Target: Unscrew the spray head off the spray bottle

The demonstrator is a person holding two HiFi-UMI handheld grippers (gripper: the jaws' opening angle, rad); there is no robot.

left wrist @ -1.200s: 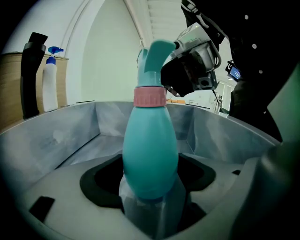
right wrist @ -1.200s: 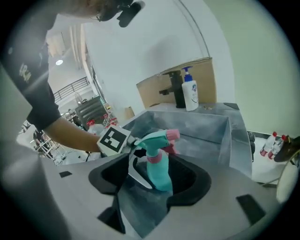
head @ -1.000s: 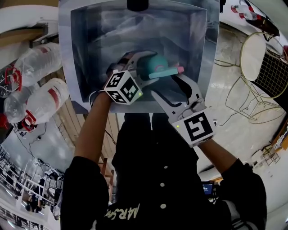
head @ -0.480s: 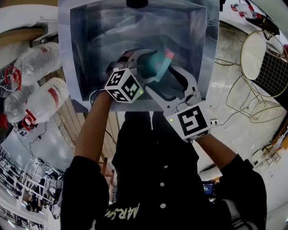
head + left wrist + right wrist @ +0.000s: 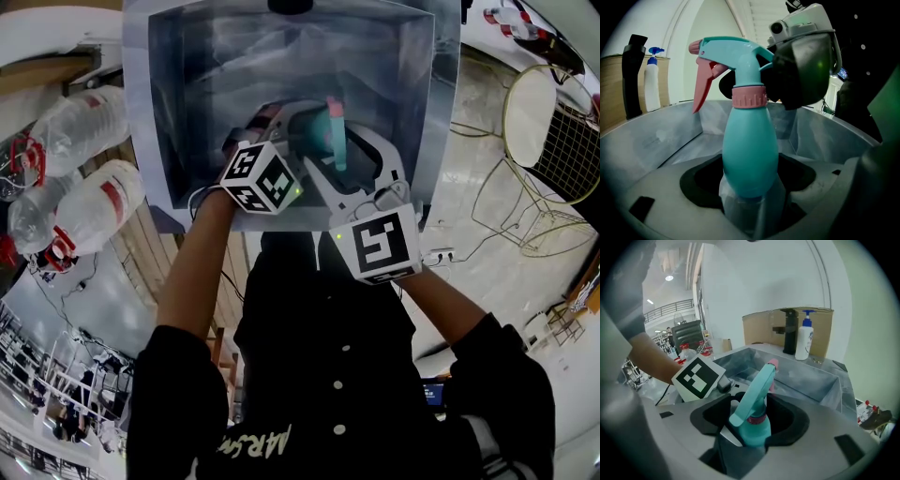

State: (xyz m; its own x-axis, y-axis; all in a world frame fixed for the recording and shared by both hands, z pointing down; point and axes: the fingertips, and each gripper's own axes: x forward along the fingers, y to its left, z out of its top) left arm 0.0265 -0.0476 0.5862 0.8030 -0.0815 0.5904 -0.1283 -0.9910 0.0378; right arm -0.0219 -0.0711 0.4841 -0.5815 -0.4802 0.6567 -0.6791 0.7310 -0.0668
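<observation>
A teal spray bottle (image 5: pixel 750 154) stands upright over a steel sink (image 5: pixel 187 112). Its teal spray head (image 5: pixel 736 51) has a pink trigger and sits on a pink collar (image 5: pixel 749 97). My left gripper (image 5: pixel 750 206) is shut on the bottle's lower body. The right gripper (image 5: pixel 752 437) reaches in from the near right; its jaws have just been closing, and the neck under the collar (image 5: pixel 757 419) is between them, the pads touching it. One of its fingers (image 5: pixel 801 70) shows beside the head. In the head view the nozzle (image 5: pixel 335 131) points away from me.
A black faucet (image 5: pixel 789 331) and a white pump bottle (image 5: pixel 804 336) stand at the sink's far rim (image 5: pixel 815 376). Clear plastic bottles (image 5: pixel 84 211) lie to the left of the sink. A wire-frame chair (image 5: pixel 553 141) stands on the floor at the right.
The spray head has swung from pointing right to pointing away from me. The right gripper has shifted left, closer to the bottle. The left gripper has kept still.
</observation>
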